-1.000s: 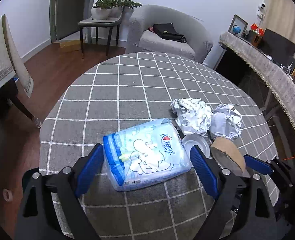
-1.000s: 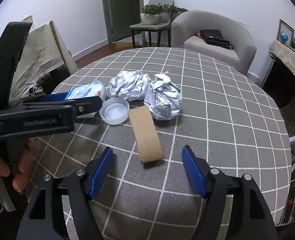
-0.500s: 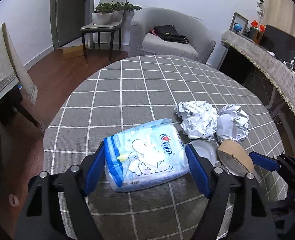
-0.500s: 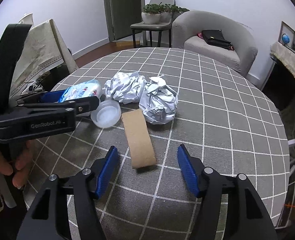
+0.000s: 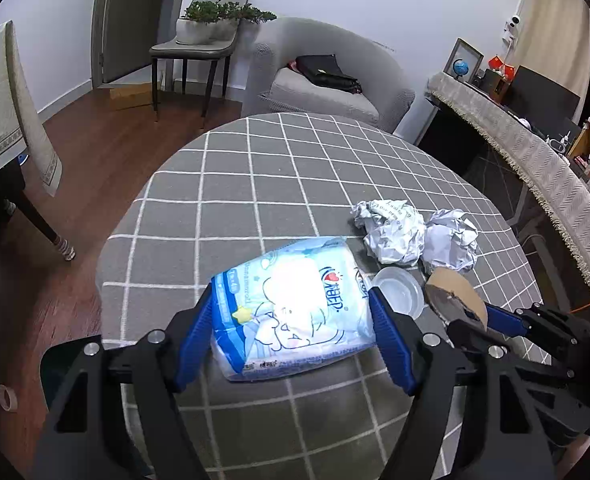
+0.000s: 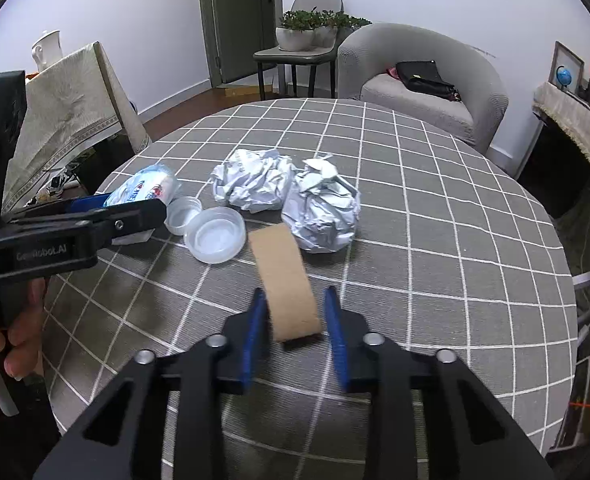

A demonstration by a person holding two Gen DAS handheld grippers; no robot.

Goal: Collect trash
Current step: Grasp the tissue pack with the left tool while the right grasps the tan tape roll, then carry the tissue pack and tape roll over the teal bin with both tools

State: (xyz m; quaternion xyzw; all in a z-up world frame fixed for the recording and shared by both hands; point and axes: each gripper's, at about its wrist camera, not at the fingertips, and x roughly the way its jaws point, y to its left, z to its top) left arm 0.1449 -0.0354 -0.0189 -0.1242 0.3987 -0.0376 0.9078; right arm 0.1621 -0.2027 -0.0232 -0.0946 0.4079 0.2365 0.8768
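1. My left gripper (image 5: 291,320) has its blue pads pressed against both ends of the blue-and-white tissue pack (image 5: 291,312), which lies on the round checked table (image 5: 255,184) near its 7 o'clock edge; the jaws are closed on it.
2. My right gripper (image 6: 293,320) straddles the near end of the brown cardboard tube (image 6: 287,284). The jaws are narrowed around it, but I cannot tell whether the pads touch.
3. Open cloth runs from 10 to 2 o'clock beyond the clutter, and to 3 o'clock of the tube.
4. The shallow clear plastic lid (image 6: 215,238) holds nothing I can see; it sits between pack and tube, another small clear lid (image 6: 183,218) touching it.
5. Two crumpled paper balls (image 6: 255,184) (image 6: 321,212) crowd the tube's far end at 12 o'clock.
6. A grey armchair (image 5: 327,76) stands past the far edge.
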